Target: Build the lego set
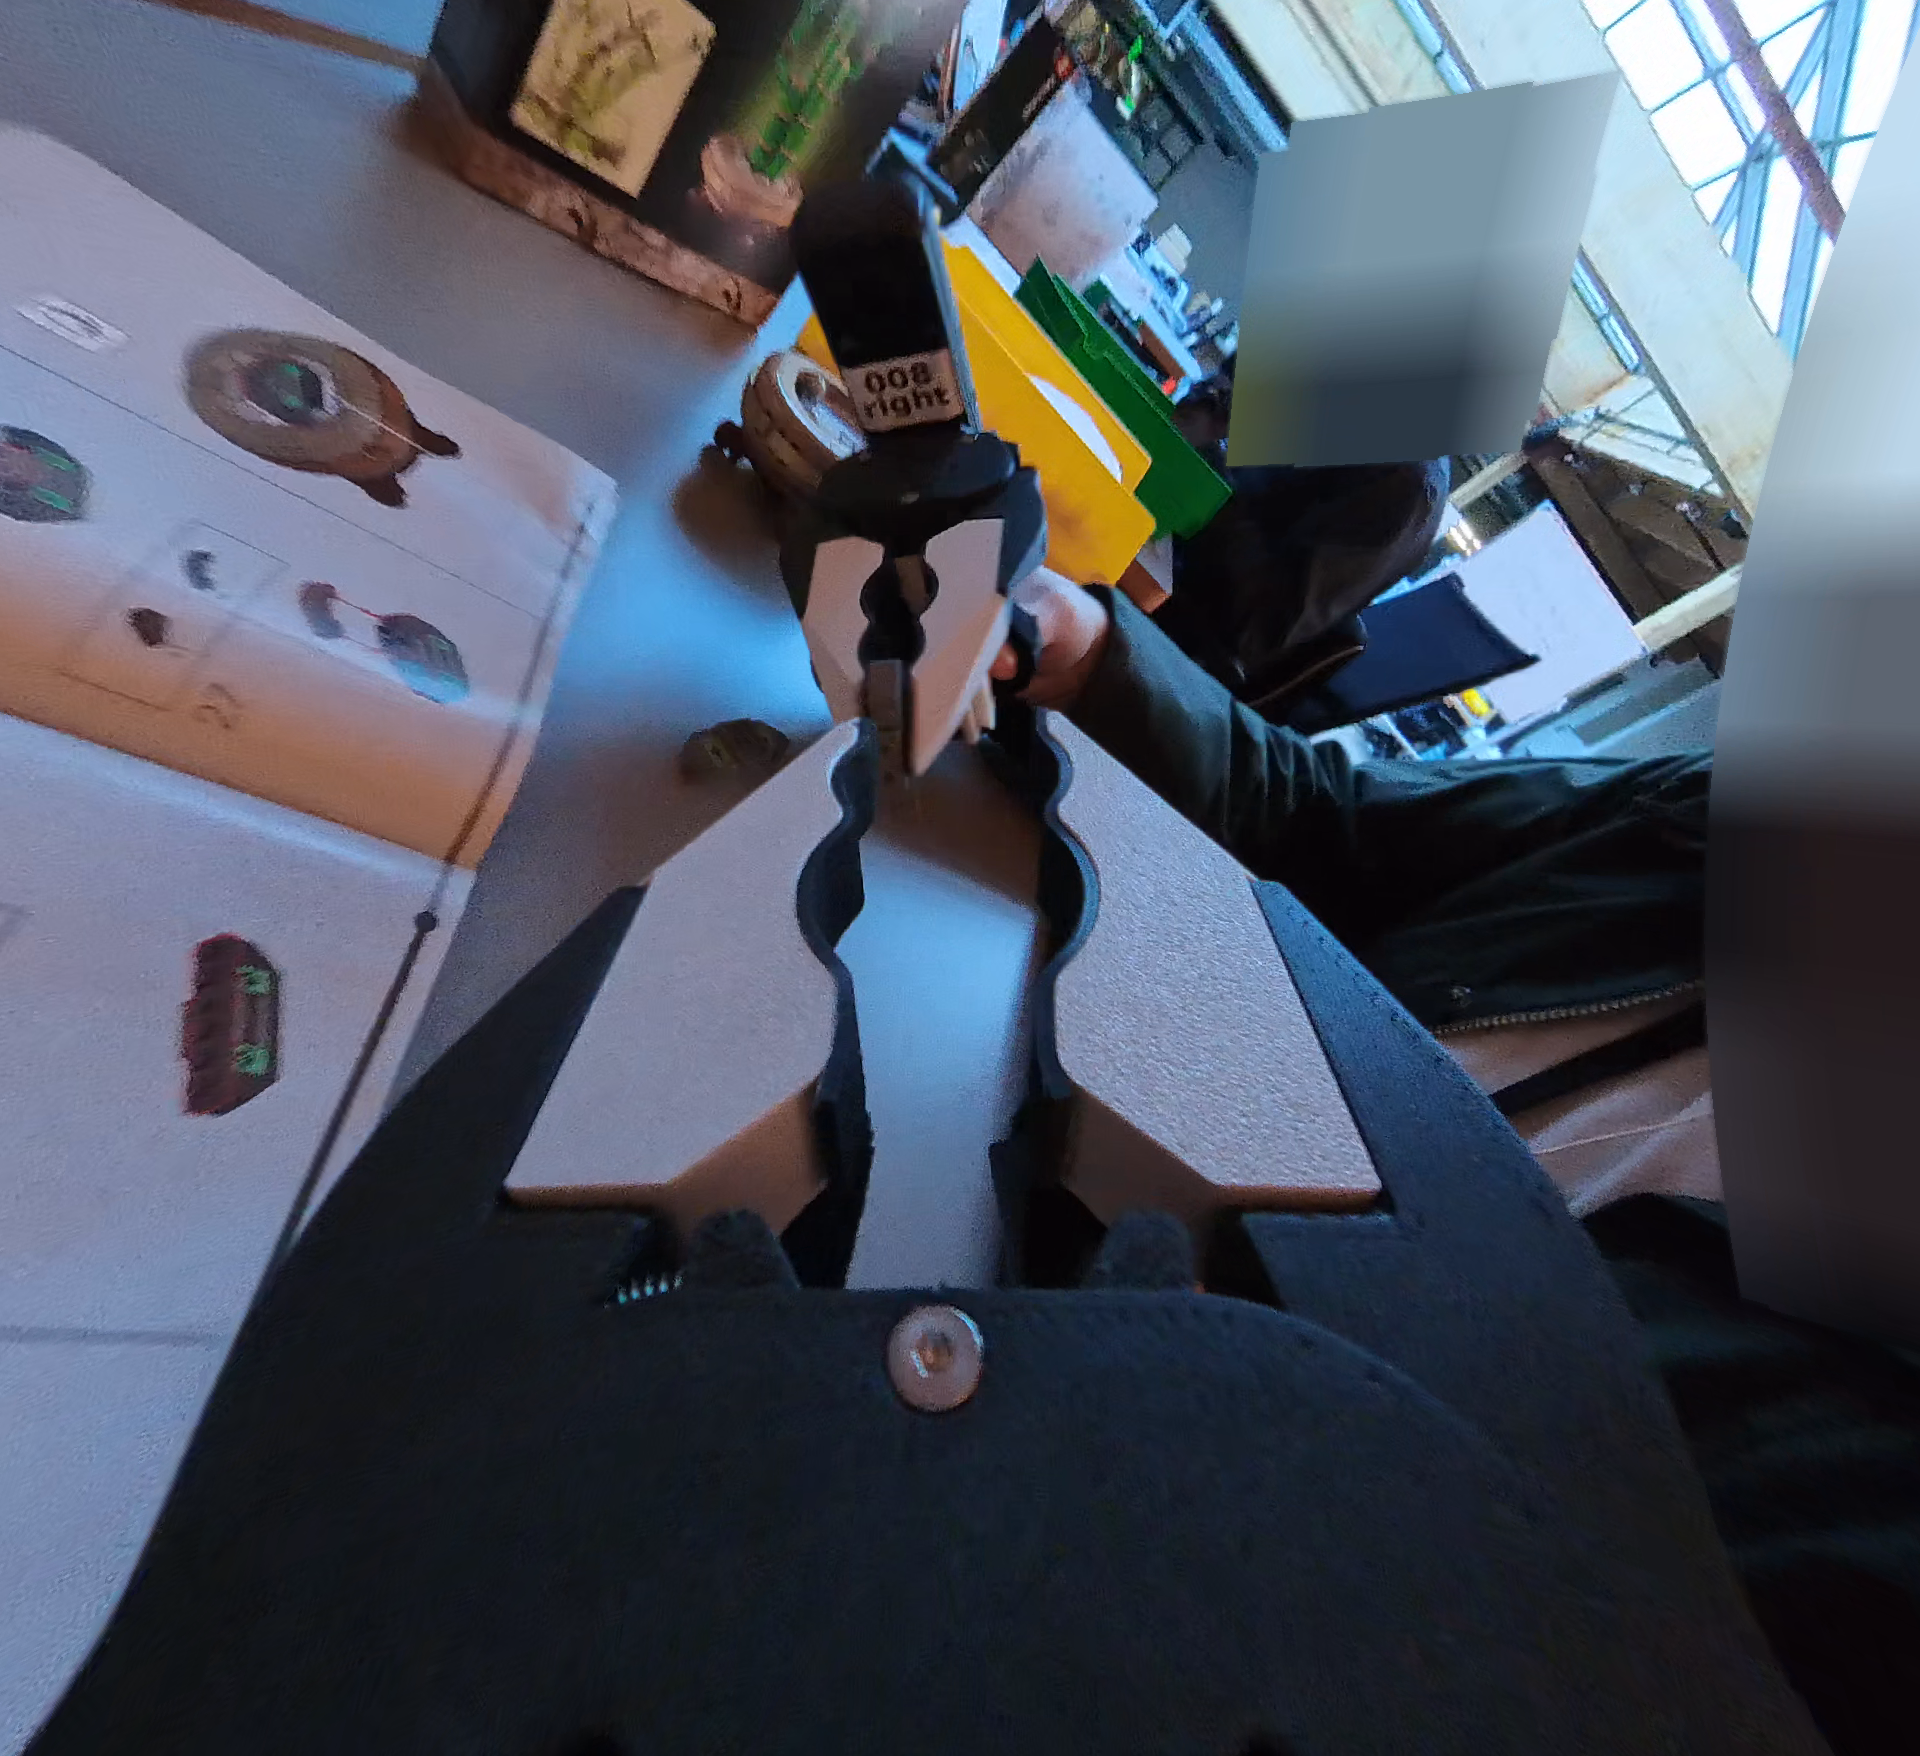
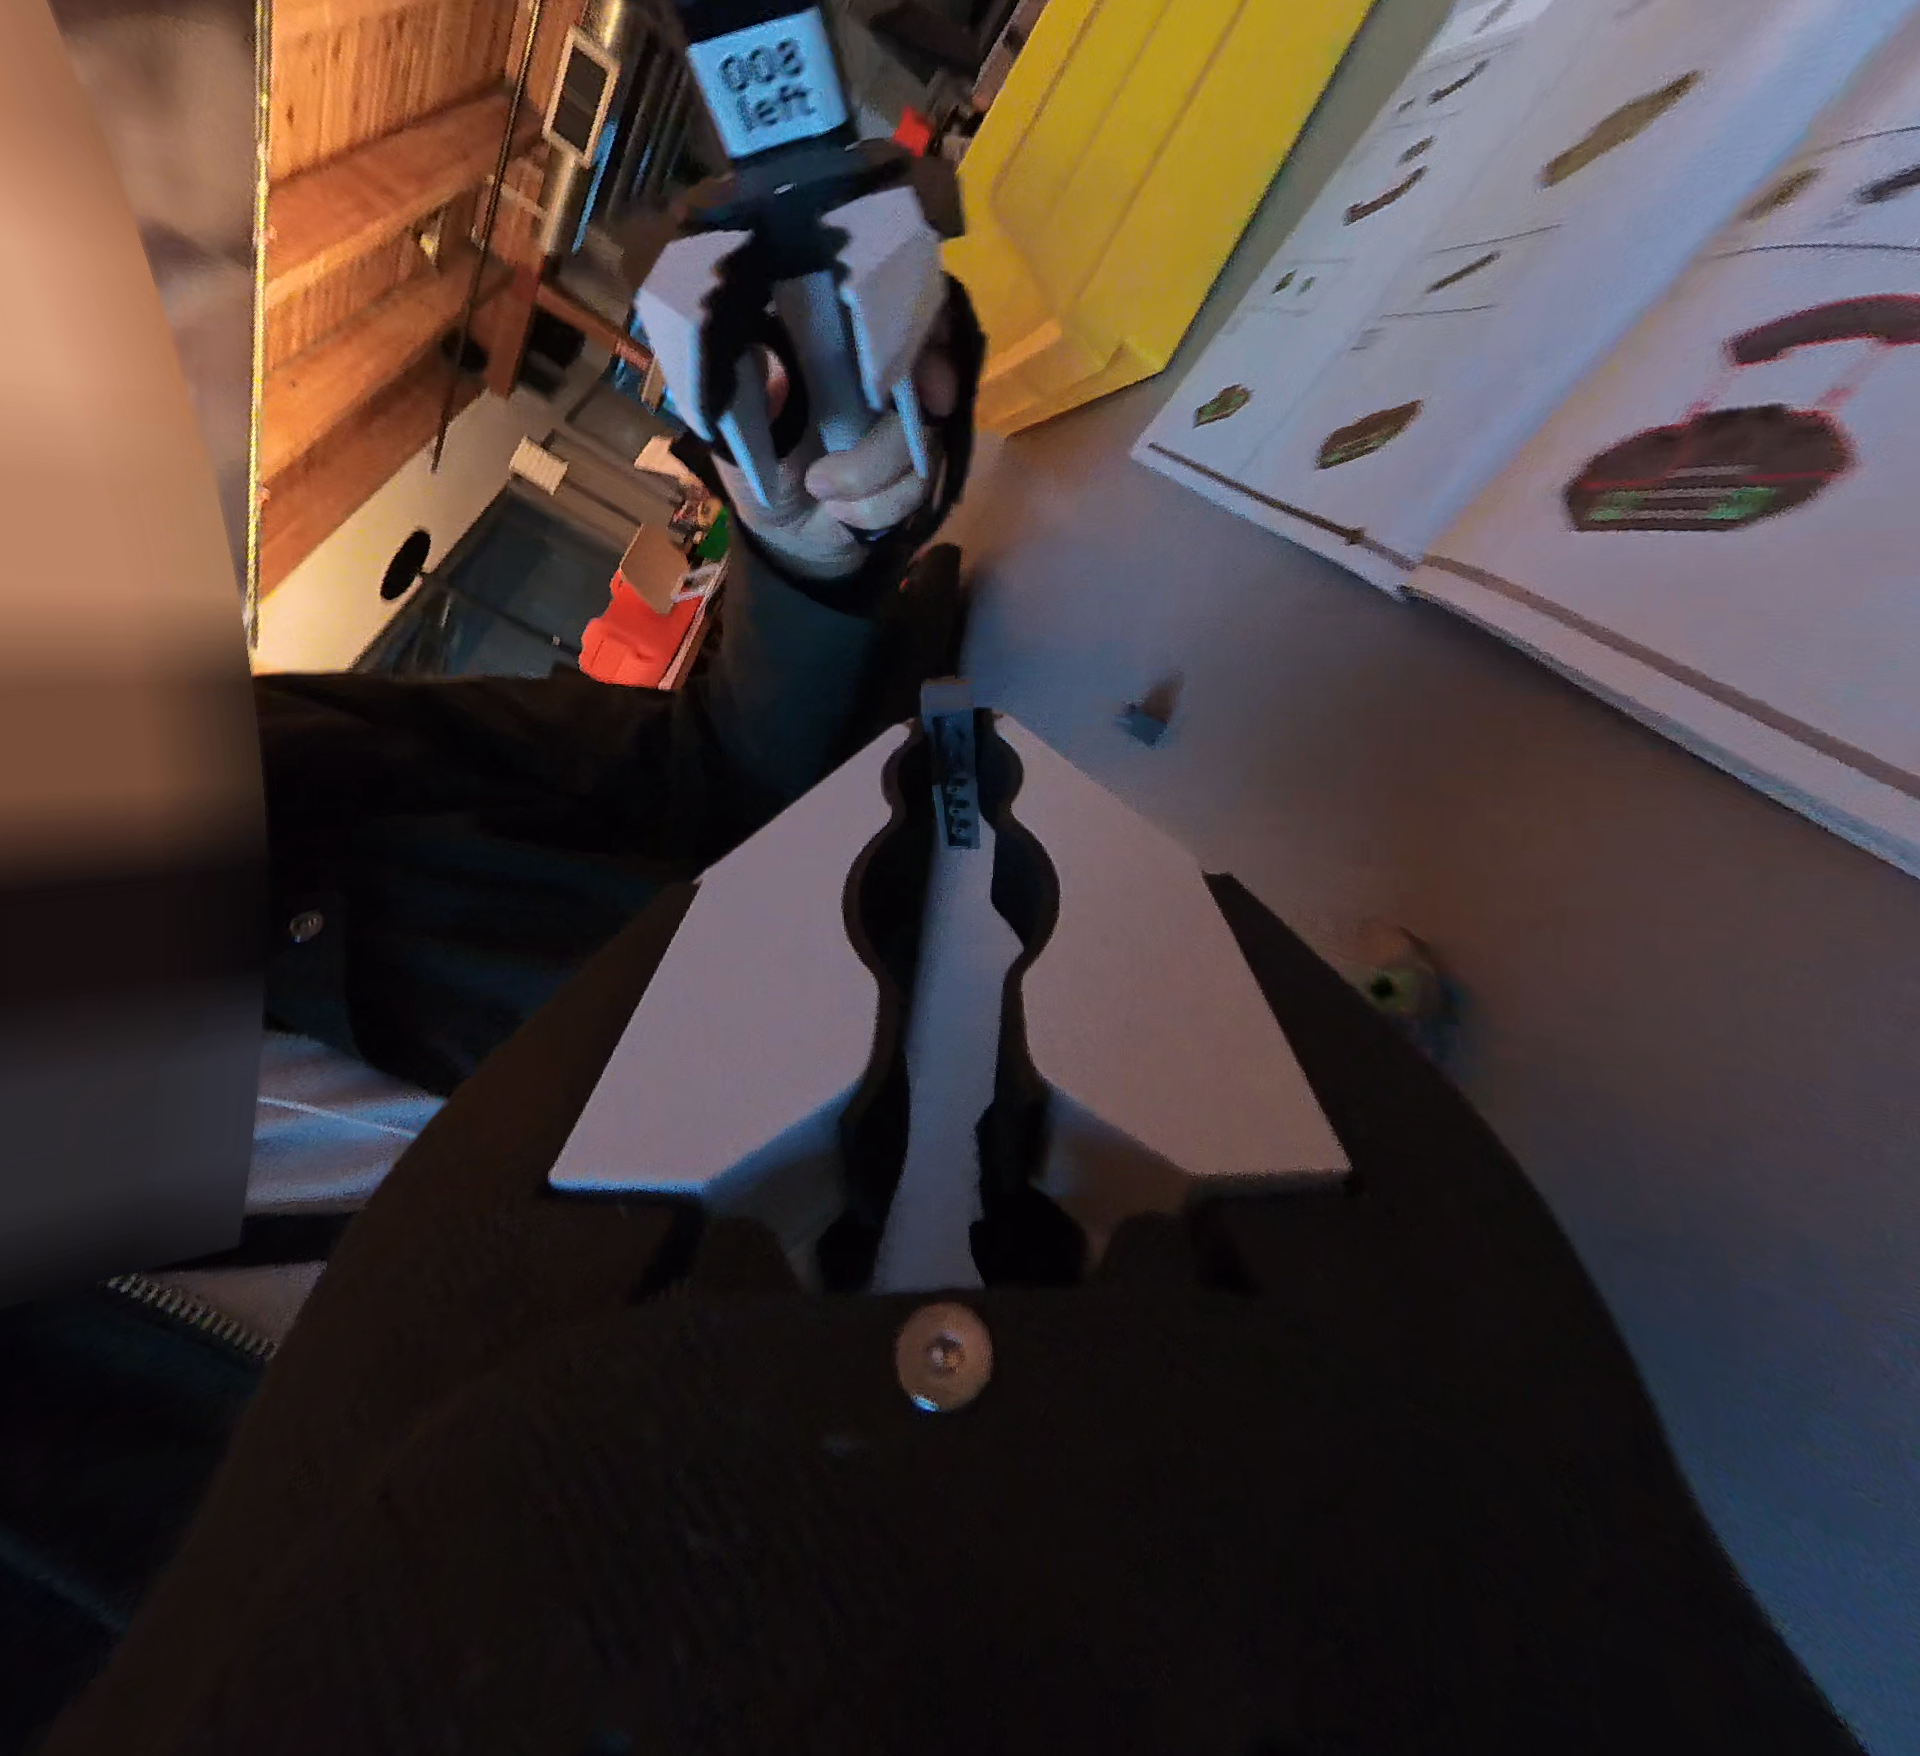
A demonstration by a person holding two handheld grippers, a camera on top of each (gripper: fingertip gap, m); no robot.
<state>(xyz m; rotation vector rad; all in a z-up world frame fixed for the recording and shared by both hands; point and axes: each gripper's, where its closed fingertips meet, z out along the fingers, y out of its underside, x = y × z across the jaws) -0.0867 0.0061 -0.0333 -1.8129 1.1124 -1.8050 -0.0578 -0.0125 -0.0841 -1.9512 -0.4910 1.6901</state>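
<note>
My right gripper (image 2: 951, 740) is shut on a small thin grey lego piece (image 2: 954, 776) that sticks out past its tips. In the left wrist view the right gripper (image 1: 902, 732) points toward me with the piece (image 1: 883, 683) in it, just beyond my left gripper's tips. My left gripper (image 1: 956, 745) is open and empty, held above the grey table (image 1: 644, 626). In the right wrist view the left gripper (image 2: 831, 454) faces me with its fingers apart. A round tan lego assembly (image 1: 795, 418) stands on the table behind the right gripper.
An open instruction booklet (image 1: 260, 563) lies to the left and shows in the right wrist view (image 2: 1558, 304). A small brown-green piece (image 1: 732, 750) lies by its edge. Loose pieces (image 2: 1148, 717) (image 2: 1392, 979) lie on the table. A yellow bin (image 2: 1143, 148), a green bin (image 1: 1132, 418) and the set's dark box (image 1: 644, 23) stand behind. One gripper's finger ends stand about 7 cm off the other's.
</note>
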